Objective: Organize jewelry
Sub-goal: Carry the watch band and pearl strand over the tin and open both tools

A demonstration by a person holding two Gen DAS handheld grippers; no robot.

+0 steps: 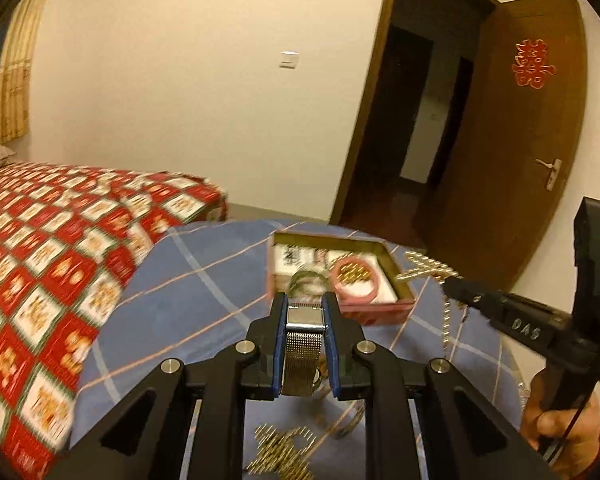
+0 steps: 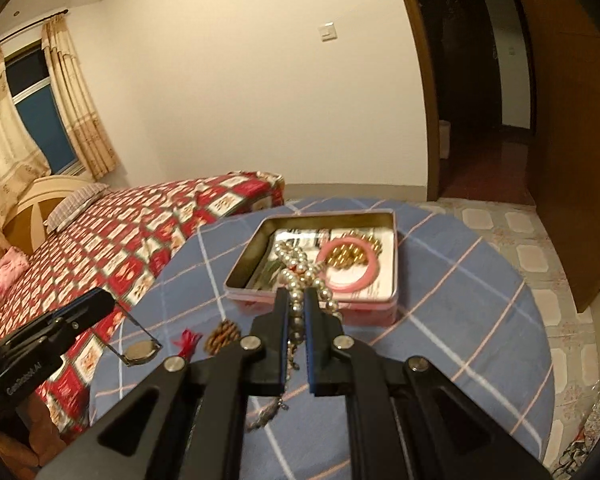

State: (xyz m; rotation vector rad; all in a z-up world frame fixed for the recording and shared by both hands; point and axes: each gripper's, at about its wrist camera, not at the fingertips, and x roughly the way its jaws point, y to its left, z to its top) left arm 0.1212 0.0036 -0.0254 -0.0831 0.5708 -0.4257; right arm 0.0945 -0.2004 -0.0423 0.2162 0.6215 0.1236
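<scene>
Above a blue checked table, the left gripper clamped a mesh watch strap while the right gripper pinched a pearl strand, both poised near the open tin, seemingly for storing.

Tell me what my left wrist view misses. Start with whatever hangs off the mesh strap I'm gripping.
Observer: In the right wrist view, the watch dangles below the left gripper, its round face hanging over the table edge.
Operator: Report what lies near it.
Observer: A red tassel lies on the blue checked tablecloth, beside a brown bead bracelet.
Operator: Check the right gripper's load.
Observer: The right gripper is shut on a bead necklace, which trails on into the tin next to the pink bangle.
</scene>
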